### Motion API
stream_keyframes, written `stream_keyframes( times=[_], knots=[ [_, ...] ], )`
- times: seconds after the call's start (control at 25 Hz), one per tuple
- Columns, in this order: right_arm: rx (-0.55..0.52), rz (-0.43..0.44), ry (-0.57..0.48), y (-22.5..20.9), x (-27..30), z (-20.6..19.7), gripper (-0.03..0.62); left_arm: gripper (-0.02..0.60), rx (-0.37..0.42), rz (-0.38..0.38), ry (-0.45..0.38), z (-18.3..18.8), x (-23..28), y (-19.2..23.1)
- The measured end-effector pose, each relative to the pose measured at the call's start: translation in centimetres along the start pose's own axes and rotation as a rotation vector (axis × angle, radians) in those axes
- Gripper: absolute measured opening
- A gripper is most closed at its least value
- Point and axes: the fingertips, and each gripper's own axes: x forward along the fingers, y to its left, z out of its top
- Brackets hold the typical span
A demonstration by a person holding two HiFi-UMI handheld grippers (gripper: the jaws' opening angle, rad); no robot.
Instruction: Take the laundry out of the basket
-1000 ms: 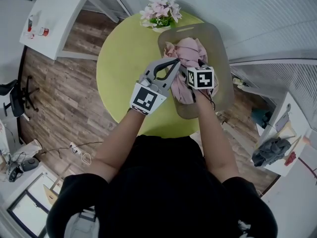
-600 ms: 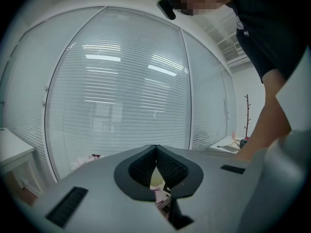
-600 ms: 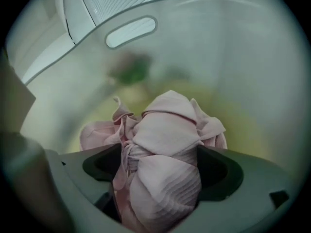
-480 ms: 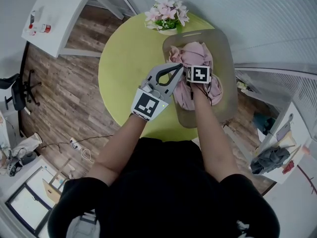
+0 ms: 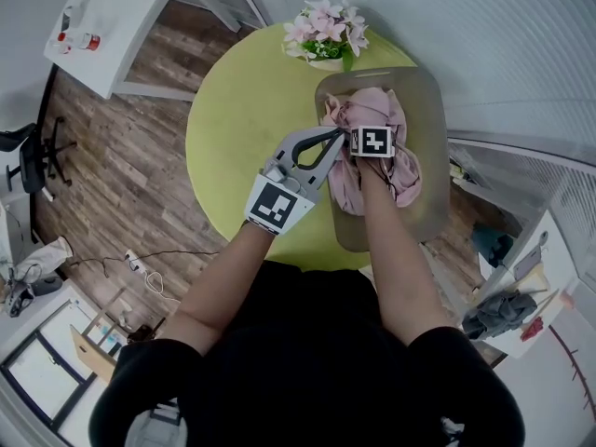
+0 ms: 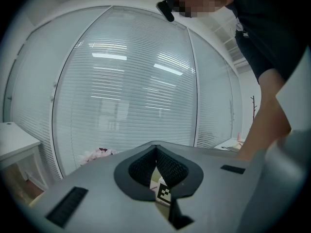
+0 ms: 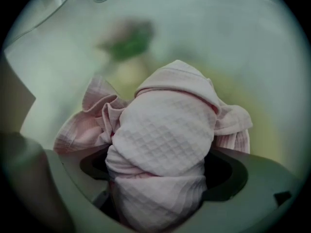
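Pink waffle-weave laundry [image 5: 374, 110] lies bunched in a beige basket [image 5: 426, 96] on a round green table [image 5: 242, 110]. My right gripper [image 5: 371, 141] points down into the pile, and only its marker cube shows in the head view. In the right gripper view its jaws are opening around a thick fold of the pink cloth [image 7: 165, 130], which fills the gap between them. My left gripper [image 5: 336, 134] hovers just left of it at the basket's near-left rim, shut and empty. In the left gripper view its tips [image 6: 155, 148] meet, with window blinds behind.
A pot of pink flowers [image 5: 328, 31] stands on the table just beyond the basket. A white desk [image 5: 112, 17] and an office chair [image 5: 28, 147] are on the wooden floor to the left. Grey clothes [image 5: 498, 310] lie on a white shelf to the right.
The right gripper has sunk a little deeper into the pink laundry. The left gripper has stayed shut beside it. The head camera has drifted slightly.
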Motion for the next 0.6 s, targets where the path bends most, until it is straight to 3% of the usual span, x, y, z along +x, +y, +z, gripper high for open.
stream_keyframes(
  times=[0.2, 0.6],
  knots=[
    [-0.022, -0.002, 0.004, 0.0, 0.0, 0.2, 0.506, 0.003, -0.02, 0.025, 0.001, -0.1, -0.6, 0.5],
    [-0.133, 0.005, -0.038, 0.9, -3.2, 1.0, 0.482, 0.003, 0.014, 0.048, 0.017, 0.7, -2.6, 0.3]
  ],
)
